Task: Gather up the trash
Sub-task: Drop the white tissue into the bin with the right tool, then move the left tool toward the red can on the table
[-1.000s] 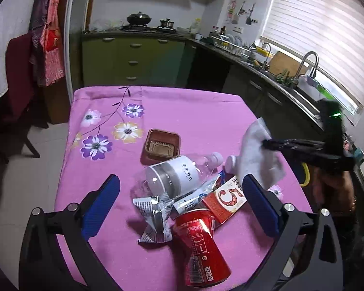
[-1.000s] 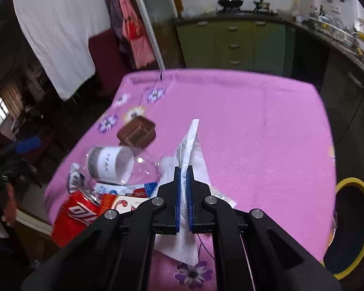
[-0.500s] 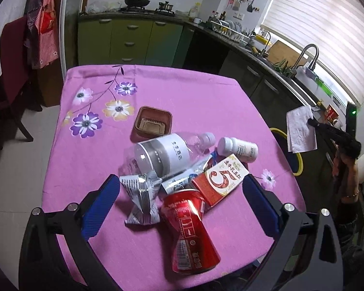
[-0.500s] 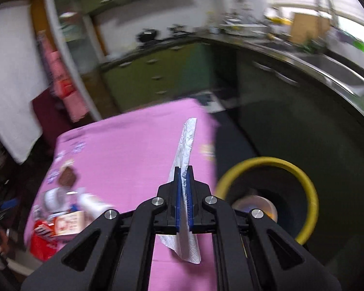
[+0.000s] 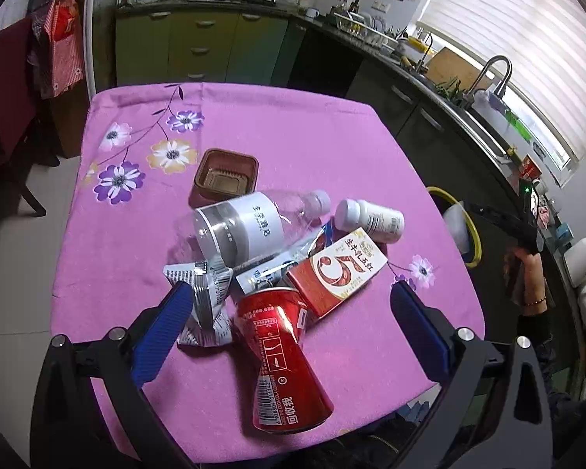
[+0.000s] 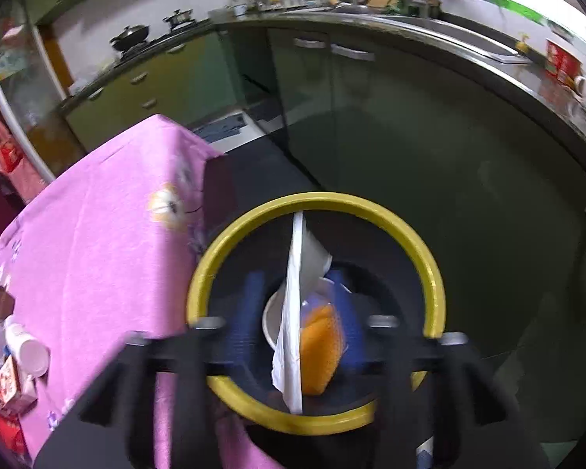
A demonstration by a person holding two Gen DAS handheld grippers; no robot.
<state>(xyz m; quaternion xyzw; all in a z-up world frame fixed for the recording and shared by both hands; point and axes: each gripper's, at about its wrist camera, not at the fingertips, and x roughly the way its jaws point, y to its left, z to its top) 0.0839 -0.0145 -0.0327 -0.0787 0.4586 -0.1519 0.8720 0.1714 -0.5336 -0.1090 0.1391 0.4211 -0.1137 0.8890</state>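
Observation:
My right gripper (image 6: 296, 308) is open above the yellow-rimmed bin (image 6: 429, 269); a white tissue (image 6: 291, 332) hangs loose between its parted blue pads, over the bin's mouth. The bin holds a white cup and an orange item. My left gripper (image 5: 289, 312) is open above the near table edge. Between its pads lies trash on the pink tablecloth (image 5: 293, 133): a red can (image 5: 285, 355), a red carton (image 5: 336, 273), a clear bottle (image 5: 246, 226), a white pill bottle (image 5: 371, 221), a silver wrapper (image 5: 205, 301) and a brown tray (image 5: 224, 174). The bin also shows beside the table (image 5: 468, 230).
Dark kitchen cabinets (image 6: 390, 125) and a counter with a sink (image 5: 488, 90) run close along the right of the bin. A chair with hanging clothes (image 5: 15, 78) stands left of the table. The table corner (image 6: 199, 156) is near the bin.
My right gripper swung from the table to above the bin and its jaws opened, freeing the tissue. The left gripper stayed open over the trash pile.

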